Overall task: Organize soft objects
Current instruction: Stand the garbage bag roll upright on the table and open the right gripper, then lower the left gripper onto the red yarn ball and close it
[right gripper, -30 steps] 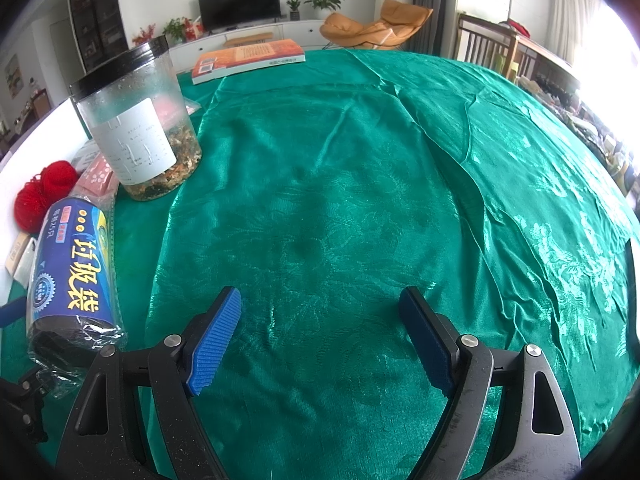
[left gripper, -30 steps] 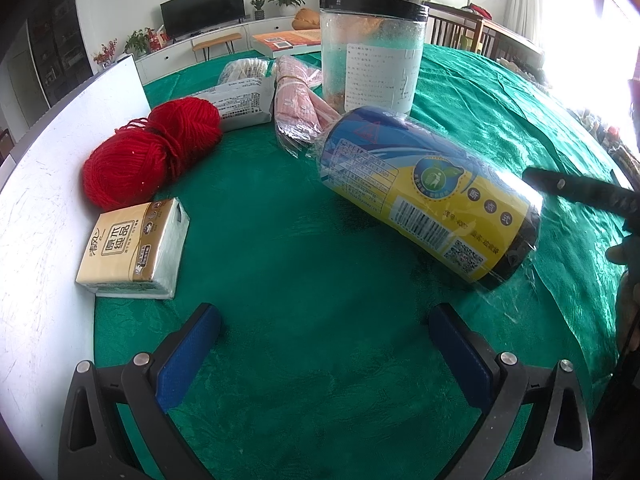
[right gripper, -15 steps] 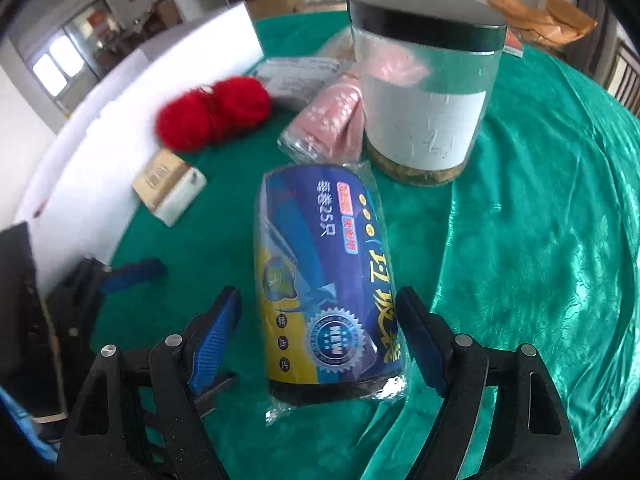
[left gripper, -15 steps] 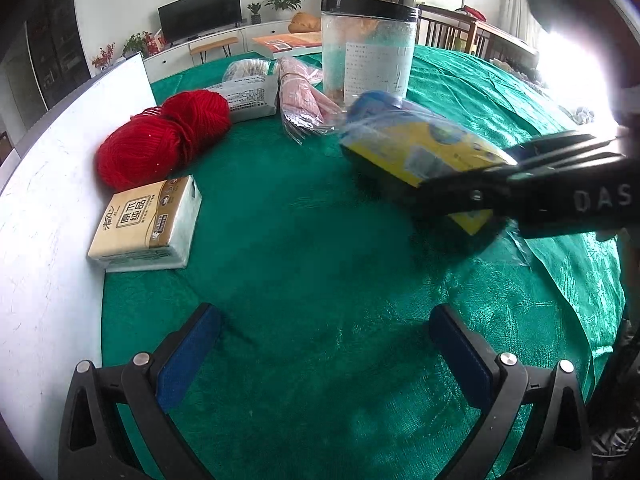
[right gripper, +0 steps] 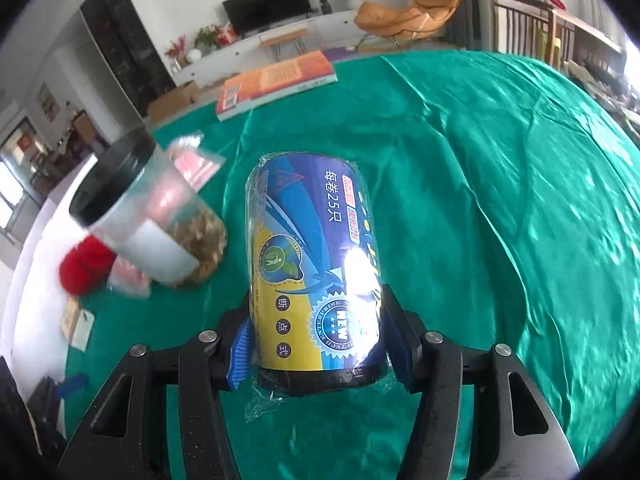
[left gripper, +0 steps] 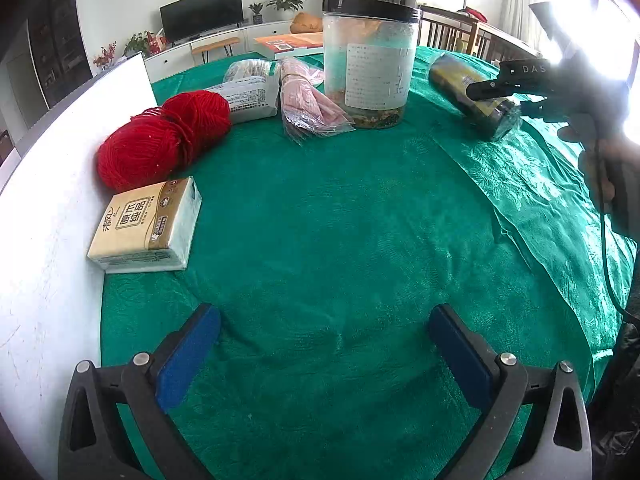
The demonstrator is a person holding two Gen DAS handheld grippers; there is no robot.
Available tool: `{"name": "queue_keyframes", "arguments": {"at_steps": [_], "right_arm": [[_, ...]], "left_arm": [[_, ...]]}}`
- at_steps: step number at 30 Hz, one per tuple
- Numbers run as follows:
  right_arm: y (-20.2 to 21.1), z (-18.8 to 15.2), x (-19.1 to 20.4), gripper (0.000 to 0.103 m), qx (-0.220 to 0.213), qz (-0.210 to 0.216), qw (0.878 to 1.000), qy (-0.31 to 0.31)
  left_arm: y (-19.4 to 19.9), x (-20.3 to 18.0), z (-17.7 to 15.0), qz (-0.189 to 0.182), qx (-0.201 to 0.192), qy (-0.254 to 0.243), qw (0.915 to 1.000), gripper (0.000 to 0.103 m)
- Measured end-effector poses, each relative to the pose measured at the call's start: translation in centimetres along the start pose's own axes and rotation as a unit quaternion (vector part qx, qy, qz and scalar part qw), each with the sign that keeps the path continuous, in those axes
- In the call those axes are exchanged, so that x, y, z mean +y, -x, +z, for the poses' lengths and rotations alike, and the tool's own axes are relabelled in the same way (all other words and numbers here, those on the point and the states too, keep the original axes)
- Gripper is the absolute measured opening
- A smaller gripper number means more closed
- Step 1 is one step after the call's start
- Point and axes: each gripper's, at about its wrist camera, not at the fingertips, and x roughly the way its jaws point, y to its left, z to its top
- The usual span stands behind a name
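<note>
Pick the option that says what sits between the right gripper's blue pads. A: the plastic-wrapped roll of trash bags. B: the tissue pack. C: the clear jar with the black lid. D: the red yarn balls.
A: the right wrist view shows the roll of trash bags lying between the right gripper pads, its wrapped end at the jaws, which are opening; the jar stands off to the side.

Glossy plastic film wraps the bag roll [right gripper: 316,264], the green tablecloth [left gripper: 340,240] is sheeny woven cloth (faintly patterned), the yarn [left gripper: 160,144] fuzzy.
</note>
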Motion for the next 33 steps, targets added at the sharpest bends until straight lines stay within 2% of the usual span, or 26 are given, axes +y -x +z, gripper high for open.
{"name": "queue_keyframes", "arguments": {"at_steps": [4, 7, 10, 13, 15, 33], "right_arm": [[1.9, -2.5, -0.3, 0.072, -0.013, 0.003, 1.000, -0.010], [3.9, -6.2, 0.5, 0.074, -0.029, -0.030, 0.999, 0.027], [3.2, -8.3, 1.2, 0.074, -0.004, -0.072, 0.996, 0.053], [2.6, -8.3, 1.7, 0.074, -0.001, -0.096, 0.993, 0.072], [2.4, -8.6, 1.8, 0.078, -0.007, -0.108, 0.991, 0.084], [2.2, -8.9, 1.3, 0.085, -0.012, -0.102, 0.992, 0.078]], "left_arm": [[0.0, -0.1, 0.1, 0.000, 0.000, 0.000, 1.0000, 0.103], [0.0, -0.1, 0.1, 0.000, 0.000, 0.000, 1.0000, 0.103], [0.0, -0.1, 0.1, 0.000, 0.000, 0.000, 1.0000, 0.103], [0.0, -0.1, 0.1, 0.000, 0.000, 0.001, 1.0000, 0.103], [0.0, -0.1, 0.1, 0.001, 0.000, 0.001, 1.0000, 0.103], [0.0, -0.1, 0.1, 0.001, 0.000, 0.001, 1.0000, 0.103]]}}
